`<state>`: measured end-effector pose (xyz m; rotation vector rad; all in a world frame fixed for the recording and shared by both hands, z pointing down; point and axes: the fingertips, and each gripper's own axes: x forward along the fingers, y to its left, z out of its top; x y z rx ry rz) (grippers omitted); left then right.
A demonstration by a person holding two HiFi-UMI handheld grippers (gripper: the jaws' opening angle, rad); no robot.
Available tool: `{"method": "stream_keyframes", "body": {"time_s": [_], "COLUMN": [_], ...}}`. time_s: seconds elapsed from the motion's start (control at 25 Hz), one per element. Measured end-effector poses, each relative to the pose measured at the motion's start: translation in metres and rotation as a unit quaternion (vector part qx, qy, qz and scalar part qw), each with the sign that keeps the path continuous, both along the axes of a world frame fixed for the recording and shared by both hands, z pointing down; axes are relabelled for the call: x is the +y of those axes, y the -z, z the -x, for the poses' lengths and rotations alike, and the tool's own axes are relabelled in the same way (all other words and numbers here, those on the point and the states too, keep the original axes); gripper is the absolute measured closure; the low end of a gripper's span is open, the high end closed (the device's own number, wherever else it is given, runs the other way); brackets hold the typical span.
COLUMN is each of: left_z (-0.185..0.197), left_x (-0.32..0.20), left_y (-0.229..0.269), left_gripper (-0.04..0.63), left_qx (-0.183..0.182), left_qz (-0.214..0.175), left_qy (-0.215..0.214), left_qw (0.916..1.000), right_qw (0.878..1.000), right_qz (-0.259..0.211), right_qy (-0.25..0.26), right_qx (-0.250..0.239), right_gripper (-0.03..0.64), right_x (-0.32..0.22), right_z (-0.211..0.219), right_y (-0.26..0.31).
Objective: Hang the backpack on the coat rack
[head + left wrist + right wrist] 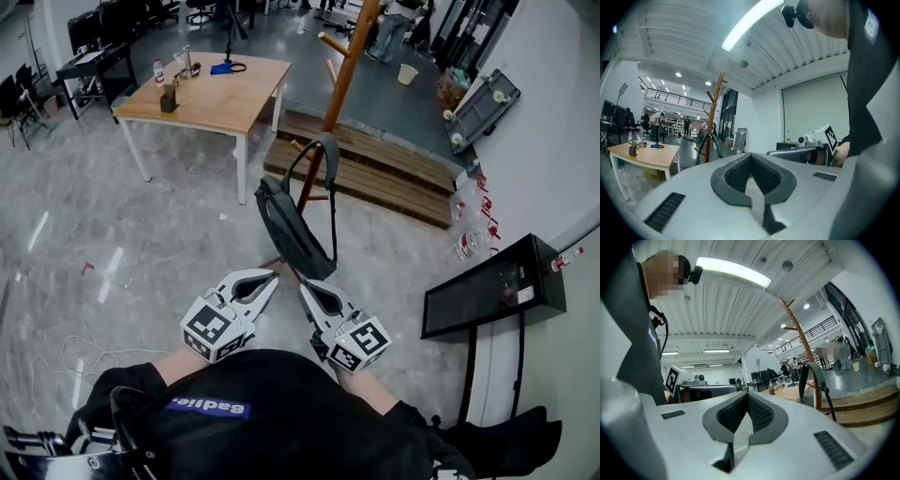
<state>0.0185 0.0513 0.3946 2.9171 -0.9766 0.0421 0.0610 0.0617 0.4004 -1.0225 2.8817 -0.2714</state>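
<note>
Nearest to us, along the bottom of the head view, is our own dark top. Just above it, in the lower centre, both tools point up the frame. The left hand-held gripper [750,157] has its jaws pressed together with nothing between the ribbed pads. The right hand-held gripper [747,395] is likewise closed and empty. Their tips sit side by side, close under the bottom of the backpack [292,230]; we cannot tell whether either one touches it. The dark grey backpack hangs in the centre of the frame by its strap from the coat rack [348,66], whose brown wooden pole slants up toward the top edge. At the right edge stands a black cabinet [487,286]. Beyond the rack lies a low wooden platform [384,173]. Further off, in the upper left, a light wooden surface [216,98] carries bottles and a few small items.
</note>
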Motion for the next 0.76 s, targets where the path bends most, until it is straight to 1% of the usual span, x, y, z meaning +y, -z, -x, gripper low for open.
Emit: {"method": "stream_keyframes", "body": {"time_s": [0.2,0.6,0.76], "left_z": [-0.0018,-0.0069,-0.0044], "left_x": [0.0030,0.0072,0.0098], "left_y": [0.0001,0.0007,0.0025], "left_gripper": [0.586,0.586,0.586], "left_qx": [-0.001,-0.004,-0.002], "left_qz": [0.000,0.002,0.001], "left_qy": [0.003,0.011,0.014], "left_qw": [1.0000,0.9999,0.9999], "right_qw": [1.000,1.000,1.000], "right_qz": [-0.004,0.012,0.013], "right_qy": [0.003,-0.004,0.001], "right_qx": [-0.001,-0.008,-0.003], "right_gripper": [0.611,0.611,0.611], "right_x": [0.0027,0.0048,0.0072], "right_z": [-0.0007,-0.0099,-0.0083], "right_y": [0.0031,-0.0007,-0.0016]}}
